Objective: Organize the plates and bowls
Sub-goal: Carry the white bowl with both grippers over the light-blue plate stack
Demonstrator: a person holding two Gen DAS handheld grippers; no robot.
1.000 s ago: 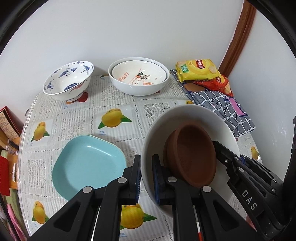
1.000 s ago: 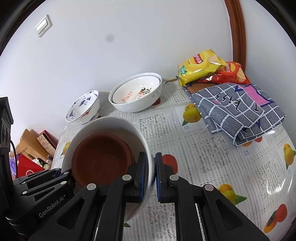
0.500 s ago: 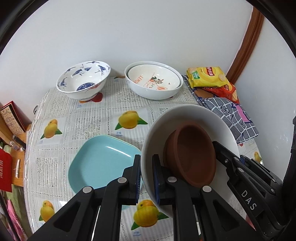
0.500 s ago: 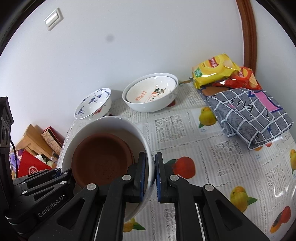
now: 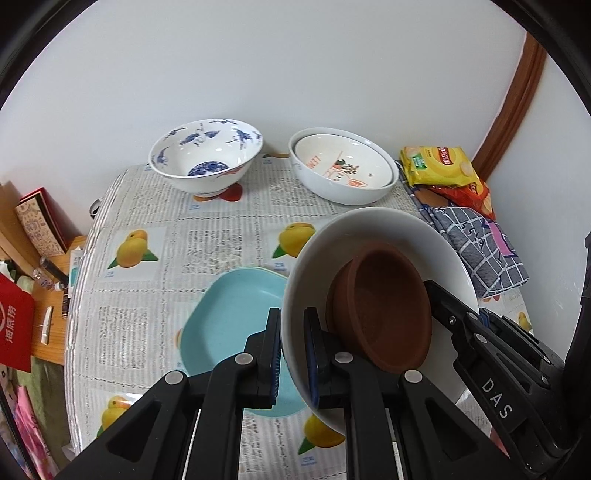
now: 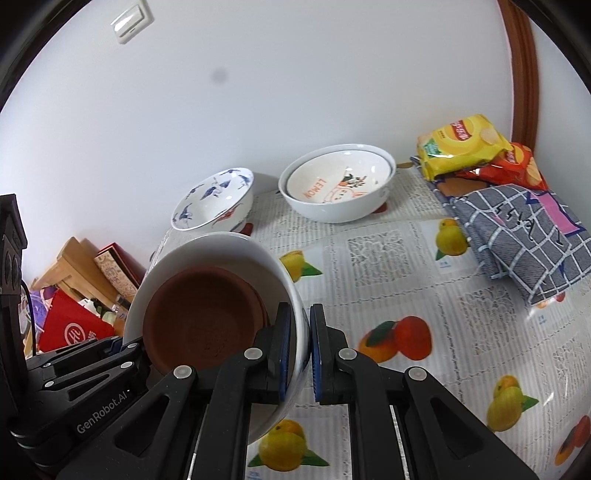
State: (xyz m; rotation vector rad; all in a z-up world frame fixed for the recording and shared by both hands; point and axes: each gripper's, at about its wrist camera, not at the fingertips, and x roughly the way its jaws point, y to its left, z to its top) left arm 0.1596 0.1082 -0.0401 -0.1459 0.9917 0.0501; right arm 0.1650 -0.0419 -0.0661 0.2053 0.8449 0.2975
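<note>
**Two grippers, one tilted load**

Both the left gripper (image 5: 292, 354) and right gripper (image 6: 300, 354) are clamped on opposite rims of the white bowl (image 5: 376, 236), held above the table. The brown dish (image 5: 384, 306) sits loose inside — more tilt and it could slide out onto the blue plate (image 5: 229, 321).

yellow crisp packet (image 6: 461, 146) lying on red crisp packet (image 6: 513, 166), far right corner | folded grey checked cloth (image 6: 524, 229) just in front of them | fruit-print plastic tablecloth (image 6: 388, 266) covering worktop | white wall switch (image 6: 132, 21) | red box (image 5: 14, 332) off left edge
</note>
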